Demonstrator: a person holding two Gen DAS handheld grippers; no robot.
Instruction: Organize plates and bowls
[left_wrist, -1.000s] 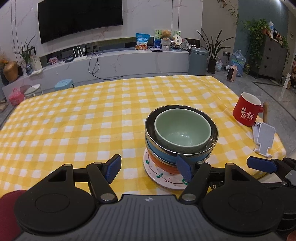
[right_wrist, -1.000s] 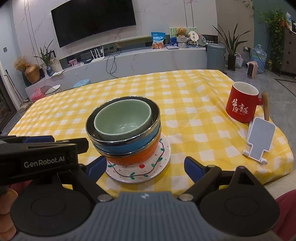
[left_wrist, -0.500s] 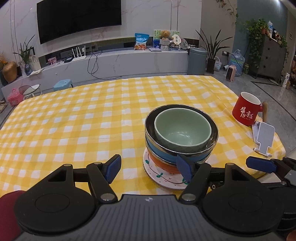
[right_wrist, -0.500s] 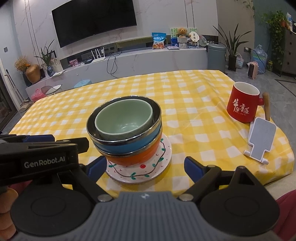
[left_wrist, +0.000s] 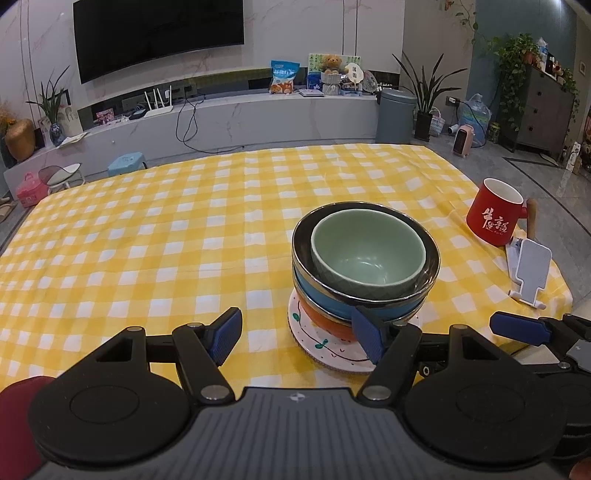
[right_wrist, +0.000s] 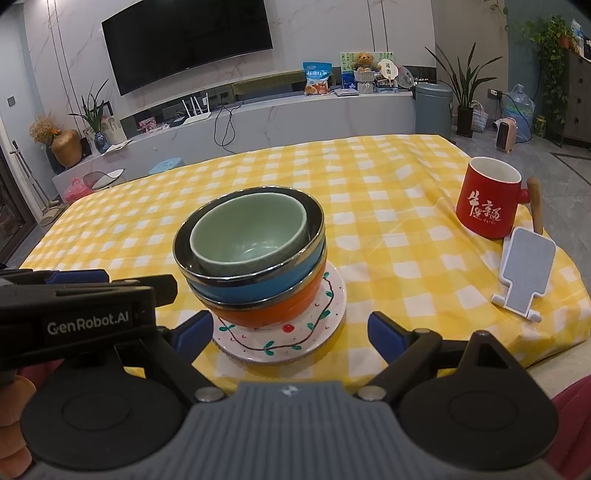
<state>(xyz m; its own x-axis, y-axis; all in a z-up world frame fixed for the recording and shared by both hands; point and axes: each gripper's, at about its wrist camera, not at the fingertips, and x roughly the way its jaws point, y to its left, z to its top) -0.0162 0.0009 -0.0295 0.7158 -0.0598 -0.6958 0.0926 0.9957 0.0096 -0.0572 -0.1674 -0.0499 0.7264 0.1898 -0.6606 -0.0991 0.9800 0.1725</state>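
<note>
While the left tongs (left_wrist: 299, 334) hung wide, empty, bowls sat nested on a painted plate (left_wrist: 325, 349) near the bench's edge. Right view: right tongs (right_wrist: 284, 334) gaped empty before the stack (right_wrist: 251, 254); stacking seemed done, leaving withdrawal.

Soft, even indoor light; both views are sharp. Fisheye bending curves the wall-mounted black television (left_wrist: 159, 37) and darkens the corners beyond it.

A pale green bowl (right_wrist: 249, 236) nests inside a blue bowl (right_wrist: 266, 284), which sits in an orange bowl (right_wrist: 273, 314), all stacked upright on a white vine-painted plate (right_wrist: 314, 332) near the table's front edge.
</note>
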